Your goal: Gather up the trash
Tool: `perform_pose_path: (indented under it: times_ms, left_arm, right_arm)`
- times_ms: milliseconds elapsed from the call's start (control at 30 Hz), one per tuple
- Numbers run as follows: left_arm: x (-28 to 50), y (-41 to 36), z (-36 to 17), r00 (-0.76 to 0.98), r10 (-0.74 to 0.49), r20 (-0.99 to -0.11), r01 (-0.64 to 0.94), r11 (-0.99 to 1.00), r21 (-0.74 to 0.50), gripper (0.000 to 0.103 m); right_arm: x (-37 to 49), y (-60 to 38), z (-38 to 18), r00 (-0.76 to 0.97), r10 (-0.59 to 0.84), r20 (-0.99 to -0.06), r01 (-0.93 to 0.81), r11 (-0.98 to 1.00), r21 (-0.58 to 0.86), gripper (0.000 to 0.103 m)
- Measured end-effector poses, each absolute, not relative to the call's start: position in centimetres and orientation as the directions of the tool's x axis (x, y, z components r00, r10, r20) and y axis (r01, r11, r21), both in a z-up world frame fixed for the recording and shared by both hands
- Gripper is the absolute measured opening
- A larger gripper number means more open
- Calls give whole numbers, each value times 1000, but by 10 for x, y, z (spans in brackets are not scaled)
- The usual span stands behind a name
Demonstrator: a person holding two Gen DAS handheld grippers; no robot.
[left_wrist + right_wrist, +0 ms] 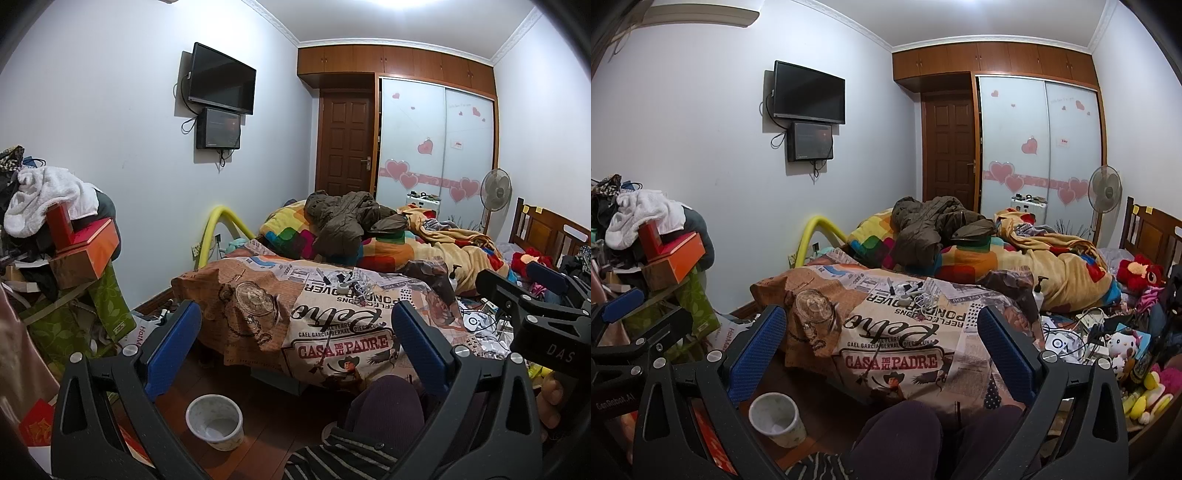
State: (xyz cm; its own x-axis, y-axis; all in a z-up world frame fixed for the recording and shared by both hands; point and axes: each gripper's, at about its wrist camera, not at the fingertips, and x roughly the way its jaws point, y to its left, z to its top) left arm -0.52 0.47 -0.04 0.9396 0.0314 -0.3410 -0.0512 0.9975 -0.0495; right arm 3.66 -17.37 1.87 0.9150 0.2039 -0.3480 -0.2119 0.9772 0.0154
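A small pale waste bin (215, 421) stands on the wooden floor below the bed's foot; it also shows in the right wrist view (777, 413). My left gripper (295, 332) is open and empty, held above the bin and facing the bed. My right gripper (881, 332) is open and empty, likewise held over the floor before the bed. Small white scraps and cables (349, 284) lie on the printed cover (332, 332); they also show in the right wrist view (916, 291). The right gripper appears at the right edge of the left wrist view (532, 291).
The bed carries a brown jacket (343, 218), quilts and blankets. A pile of boxes and clothes (66, 240) stands at the left. Toys, cables and clutter (1108, 339) lie at the right. My knees (905, 435) are below the grippers. A fan (495, 192) stands by the wardrobe.
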Motion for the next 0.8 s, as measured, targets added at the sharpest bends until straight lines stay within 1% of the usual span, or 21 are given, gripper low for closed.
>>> perform_pose_path:
  times_ms: [800]
  left_arm:
    - [-6,4,-2,939,30,-342,-49,998,-49,103]
  right_arm:
    - [30,-169,12,913,206,-351,-214,977,16,103]
